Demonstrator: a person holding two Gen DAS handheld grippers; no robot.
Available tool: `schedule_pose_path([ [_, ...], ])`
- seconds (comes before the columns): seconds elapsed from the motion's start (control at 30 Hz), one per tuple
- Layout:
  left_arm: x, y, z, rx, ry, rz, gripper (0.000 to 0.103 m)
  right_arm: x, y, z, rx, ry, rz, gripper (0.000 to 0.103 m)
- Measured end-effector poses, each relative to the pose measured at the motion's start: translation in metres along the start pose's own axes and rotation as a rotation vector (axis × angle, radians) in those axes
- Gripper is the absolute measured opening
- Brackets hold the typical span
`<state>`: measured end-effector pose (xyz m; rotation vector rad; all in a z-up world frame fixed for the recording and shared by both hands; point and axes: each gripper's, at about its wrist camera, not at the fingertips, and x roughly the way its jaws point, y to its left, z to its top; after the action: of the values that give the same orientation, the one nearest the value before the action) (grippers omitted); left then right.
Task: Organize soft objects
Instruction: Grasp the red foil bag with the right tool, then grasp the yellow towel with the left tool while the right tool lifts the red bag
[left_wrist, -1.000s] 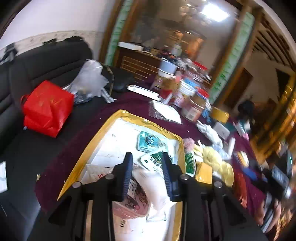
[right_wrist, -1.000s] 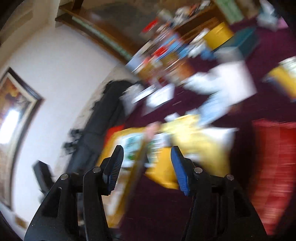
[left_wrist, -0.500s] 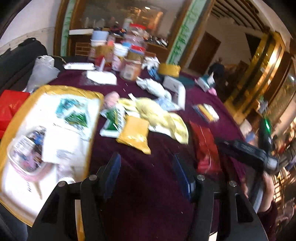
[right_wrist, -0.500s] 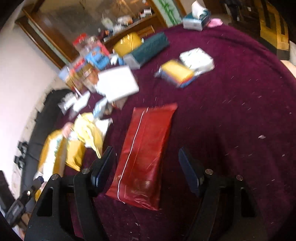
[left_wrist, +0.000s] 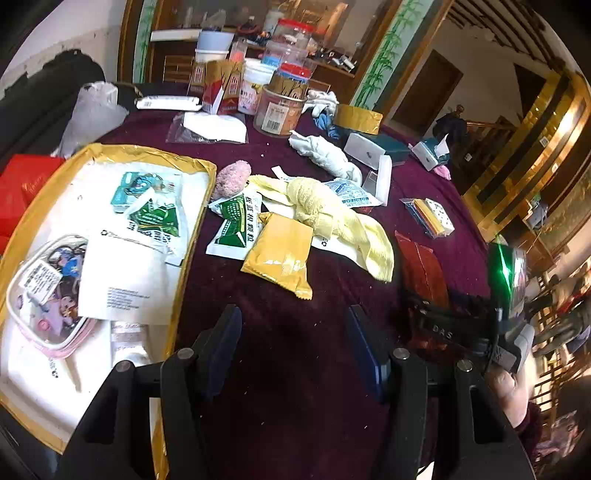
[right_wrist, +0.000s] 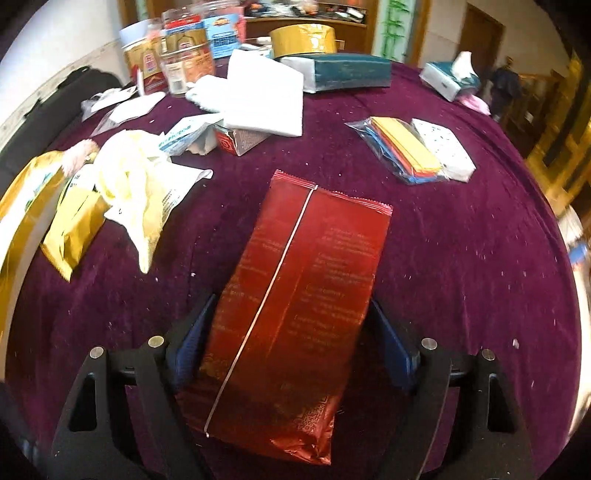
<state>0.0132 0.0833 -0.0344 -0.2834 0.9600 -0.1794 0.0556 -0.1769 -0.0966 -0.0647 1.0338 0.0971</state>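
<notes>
Right gripper (right_wrist: 291, 339) now lowered around red packet (right_wrist: 295, 306), jaws apart flanking it, left gripper (left_wrist: 295, 343) jaws apart above counter (left_wrist: 295, 387).

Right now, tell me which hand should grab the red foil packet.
Right. The right tongs already straddle the red foil packet, fingers open on either side. The left tongs hover open above bare tablecloth.

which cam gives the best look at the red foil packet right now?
Right wrist. The red foil packet fills the middle of that view, lying on the purple tablecloth between the open right tongs, seam and print visible. The left wrist view shows only a dark sliver of it at the right, partly hidden behind the other tool.
</notes>
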Motion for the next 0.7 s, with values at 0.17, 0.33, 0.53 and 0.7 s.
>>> schedule_pose_path([
  [0.17, 0.018, -0.003, 0.022, -0.065, 0.049, -0.027, 0.059, 0.005, -0.017, 0.006, -0.047, -0.016, 0.046, 0.082],
  [0.33, 0.037, -0.011, 0.054, -0.128, 0.056, -0.038, 0.059, 0.011, -0.018, 0.008, -0.148, -0.009, 0.15, 0.103],
  [0.53, 0.061, -0.022, 0.086, -0.153, 0.07, 0.019, 0.059, 0.013, -0.012, 0.008, -0.179, -0.012, 0.137, 0.103],
  [0.7, 0.082, -0.033, 0.106, -0.166, 0.088, 0.068, 0.059, 0.013, -0.014, 0.008, -0.168, -0.02, 0.135, 0.102],
])
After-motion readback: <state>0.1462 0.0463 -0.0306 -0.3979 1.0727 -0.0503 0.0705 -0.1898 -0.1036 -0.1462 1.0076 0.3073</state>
